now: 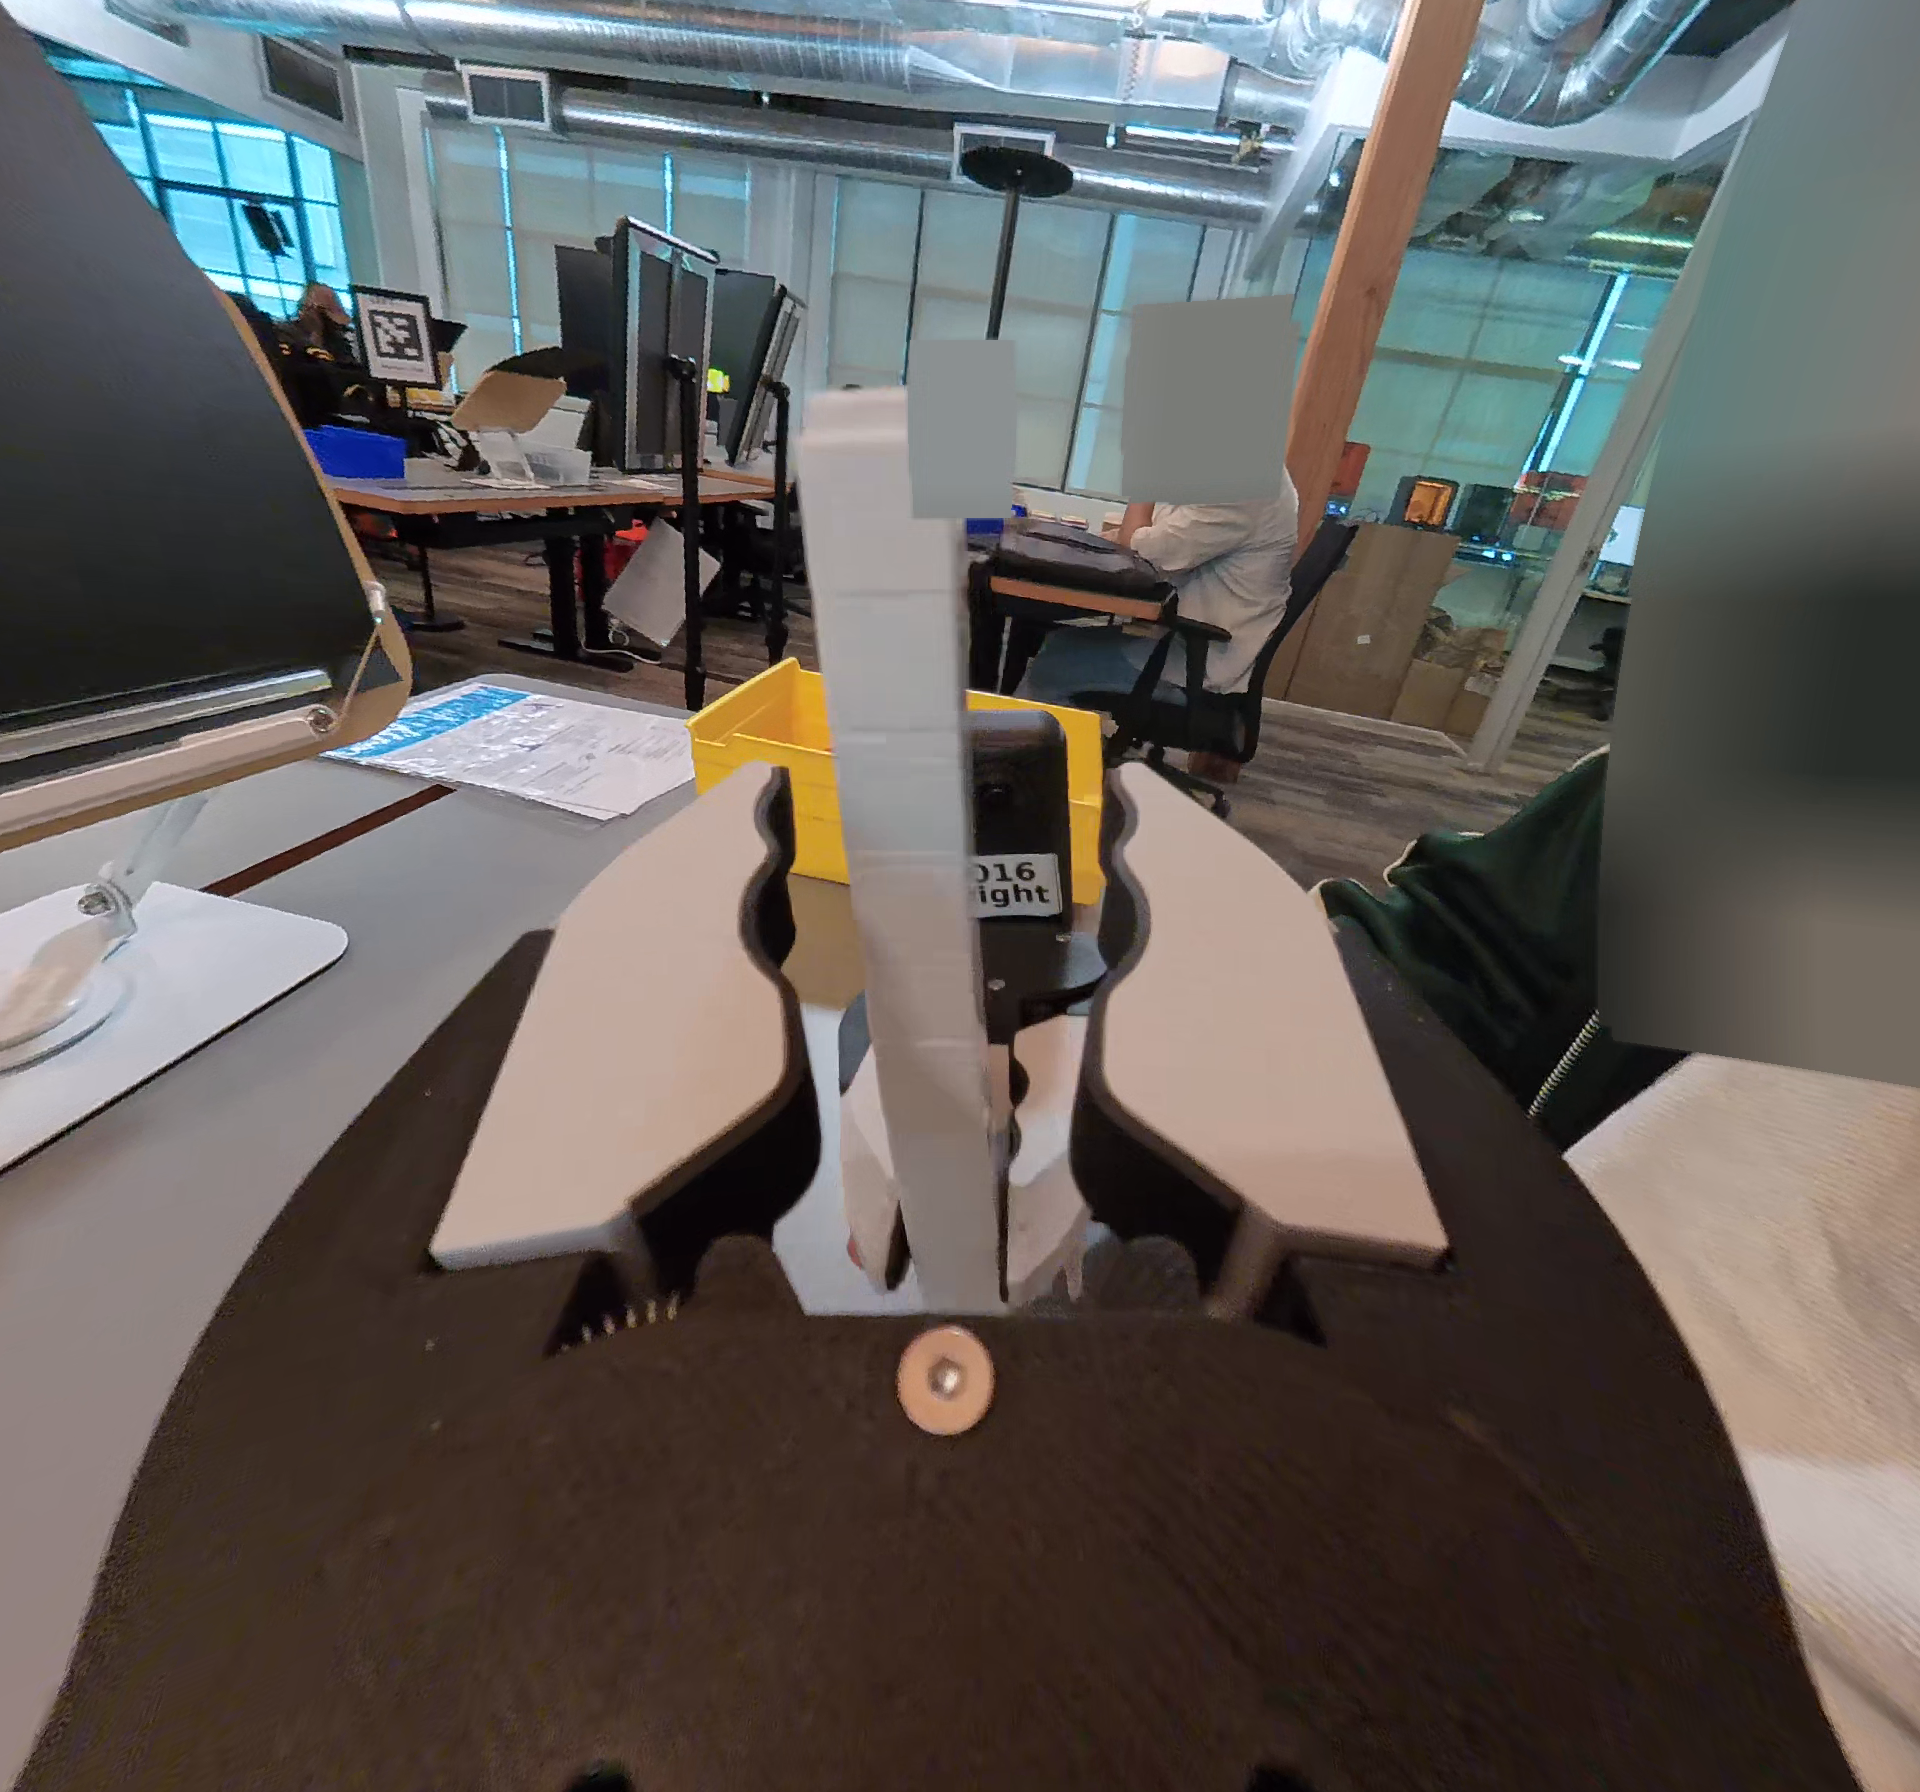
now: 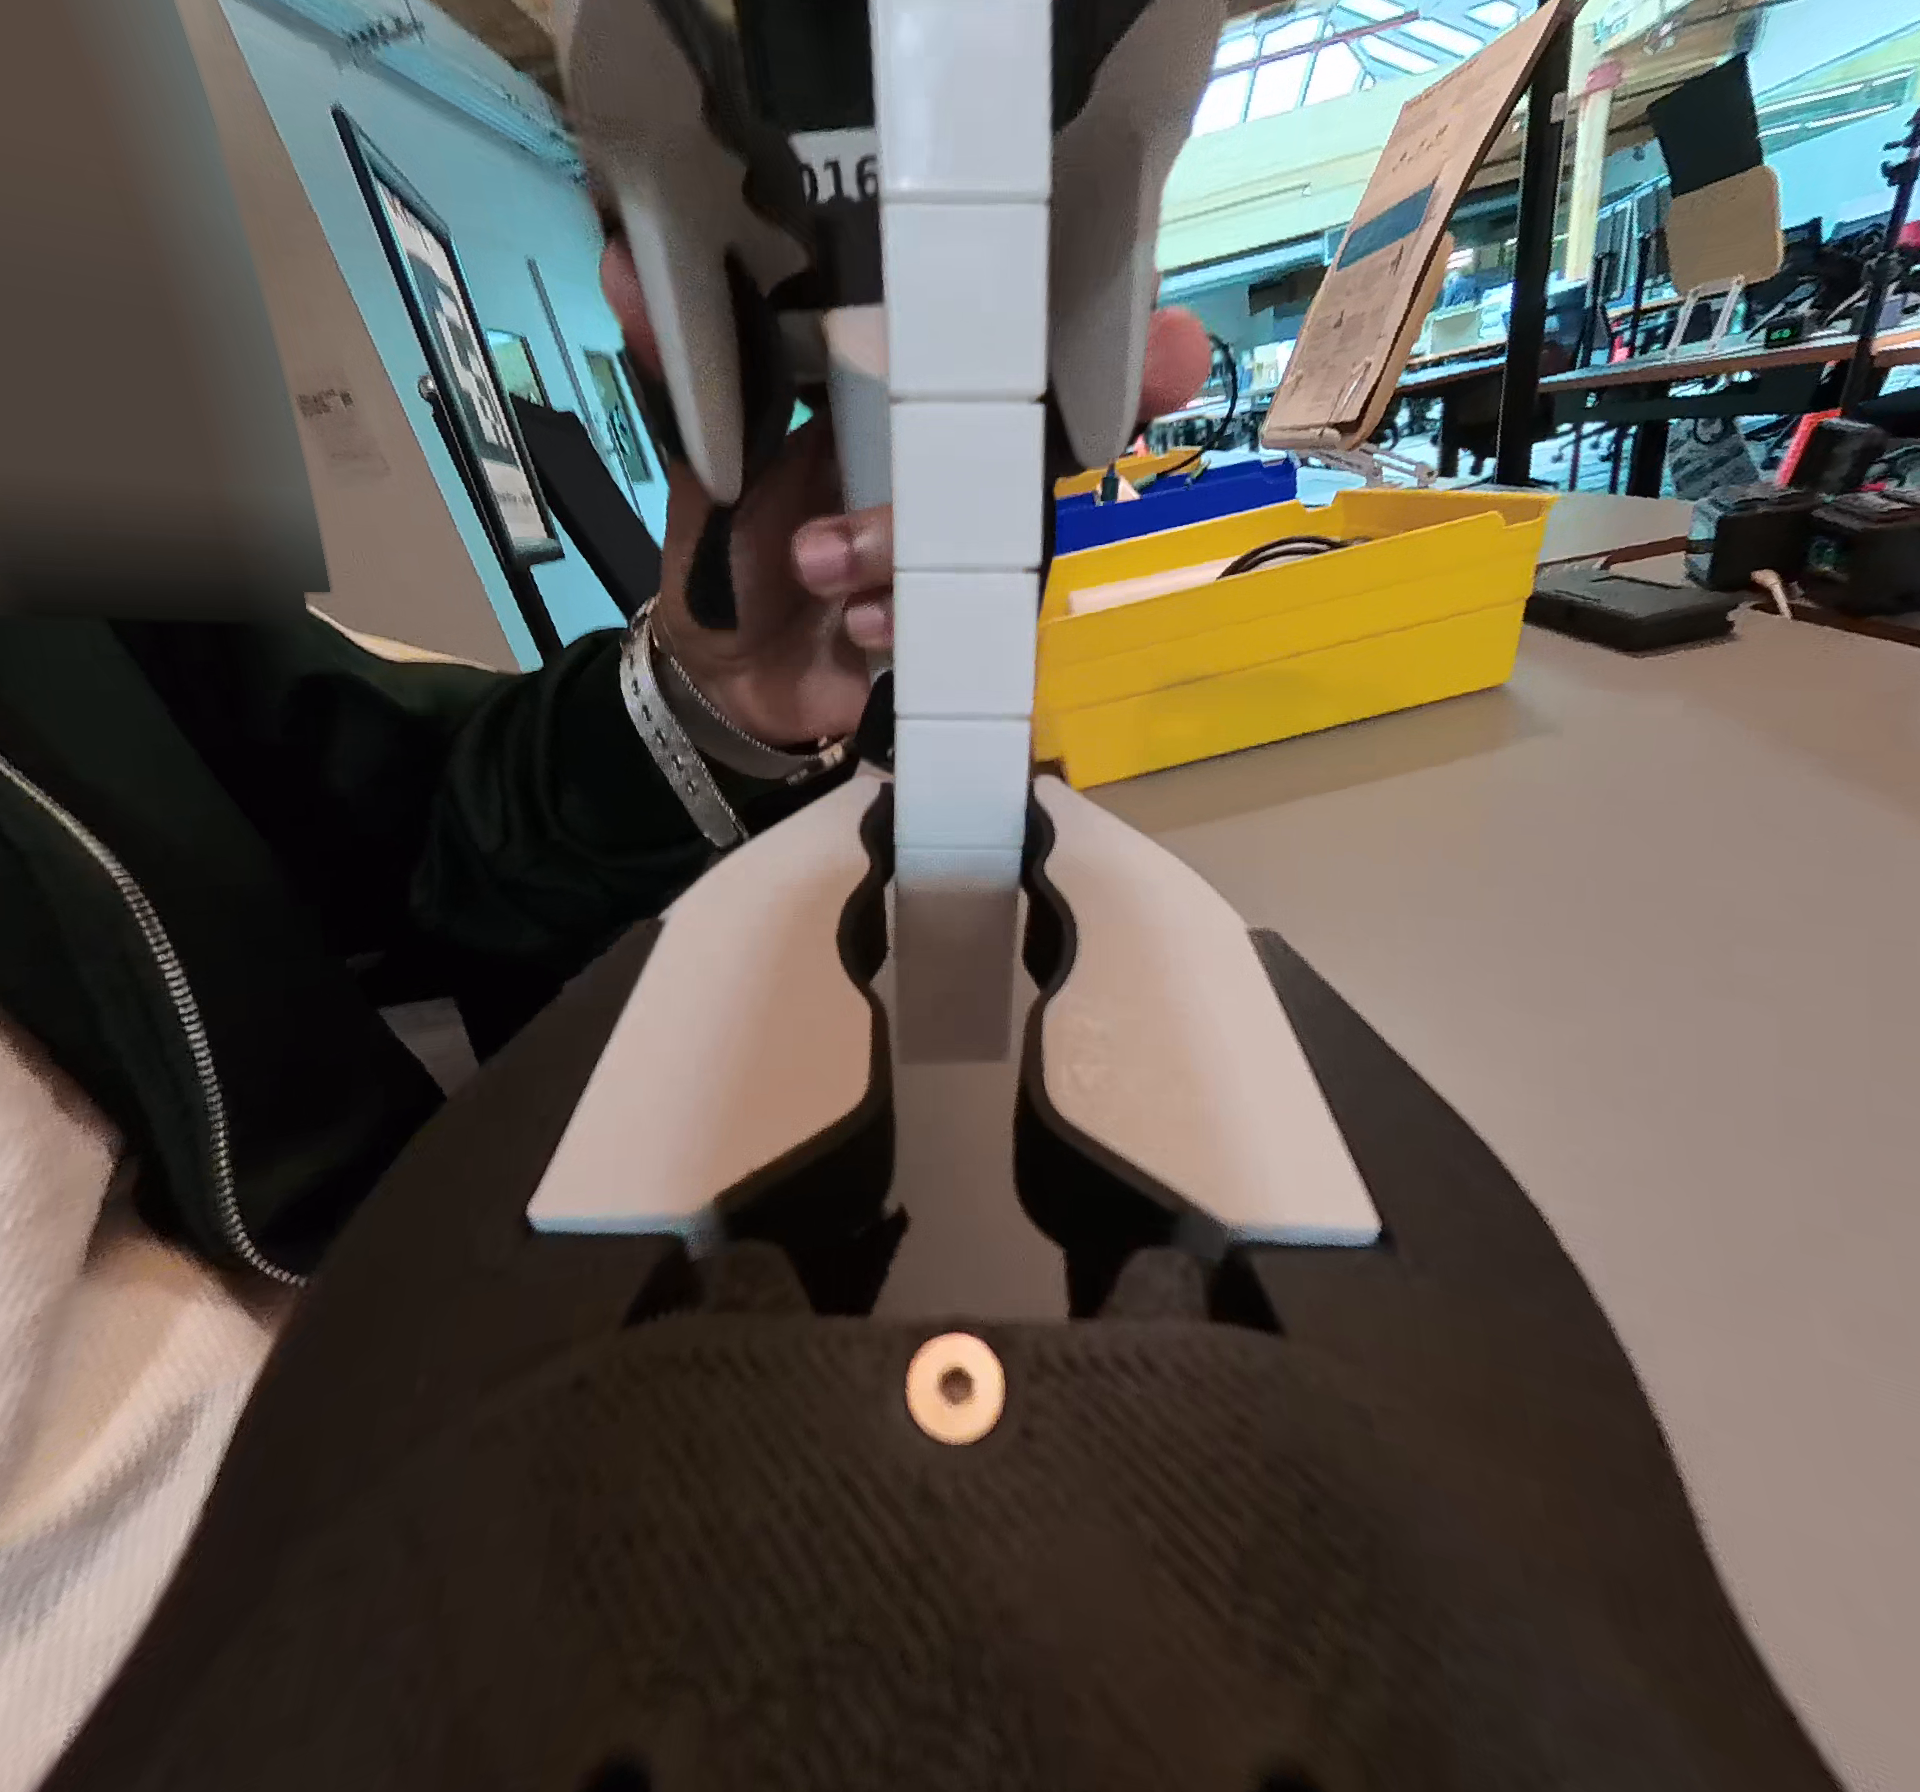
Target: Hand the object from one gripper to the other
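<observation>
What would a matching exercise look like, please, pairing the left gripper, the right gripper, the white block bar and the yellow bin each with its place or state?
Column one:
1. left gripper
2. right gripper
3. white block bar
4. yellow bin

Column two:
A. resting on the grey table
B. shut on one end of the bar
C. open, one finger on either side of the bar
D. running from one gripper to the other

Pairs: 1-C; 2-B; 3-D; 4-A
</observation>
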Demonstrator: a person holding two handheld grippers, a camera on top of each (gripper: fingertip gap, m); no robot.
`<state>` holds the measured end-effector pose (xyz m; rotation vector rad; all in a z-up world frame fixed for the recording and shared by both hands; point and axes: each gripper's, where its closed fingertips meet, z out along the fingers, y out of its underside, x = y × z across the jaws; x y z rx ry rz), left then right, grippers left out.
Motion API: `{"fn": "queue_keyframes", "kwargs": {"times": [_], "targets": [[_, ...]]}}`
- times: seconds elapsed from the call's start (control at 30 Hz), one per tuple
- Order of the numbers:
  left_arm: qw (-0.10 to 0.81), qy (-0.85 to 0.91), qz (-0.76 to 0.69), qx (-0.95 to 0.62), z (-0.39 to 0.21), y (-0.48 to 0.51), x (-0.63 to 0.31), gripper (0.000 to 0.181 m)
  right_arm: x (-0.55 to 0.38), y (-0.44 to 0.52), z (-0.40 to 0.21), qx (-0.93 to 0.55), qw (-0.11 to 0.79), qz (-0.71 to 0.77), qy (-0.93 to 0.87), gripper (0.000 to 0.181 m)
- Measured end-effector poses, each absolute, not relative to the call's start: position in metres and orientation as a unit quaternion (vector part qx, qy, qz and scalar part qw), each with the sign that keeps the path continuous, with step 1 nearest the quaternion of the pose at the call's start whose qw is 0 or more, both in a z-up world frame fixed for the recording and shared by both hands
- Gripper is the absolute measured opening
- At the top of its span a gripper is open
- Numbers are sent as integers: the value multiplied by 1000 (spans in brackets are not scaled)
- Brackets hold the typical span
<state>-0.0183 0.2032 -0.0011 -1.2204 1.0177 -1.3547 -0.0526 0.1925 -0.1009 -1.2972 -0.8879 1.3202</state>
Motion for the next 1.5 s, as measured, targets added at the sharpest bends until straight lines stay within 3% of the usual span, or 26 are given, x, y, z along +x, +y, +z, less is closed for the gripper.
{"fn": "queue_keyframes", "kwargs": {"times": [0.3, 0.63, 1.13, 1.37, 1.5], "targets": [[484, 414, -560, -530, -24, 216, -15, 60, -22, 211, -86, -529, 544, 566, -323, 22], [444, 380, -538, -607, -112, 246, -8, 50, -13, 218, -90, -537, 553, 545, -330, 22], [440, 380, -539, -610, -116, 247, -8, 50, -14, 224, -100, -561, 560, 503, -344, 22], [442, 344, -553, -617, -109, 255, -17, 59, 2, 254, -121, -655, 591, 290, -371, 22], [421, 294, -599, -614, -102, 269, -33, 68, 17, 264, -125, -685, 581, 242, -367, 22]]}}
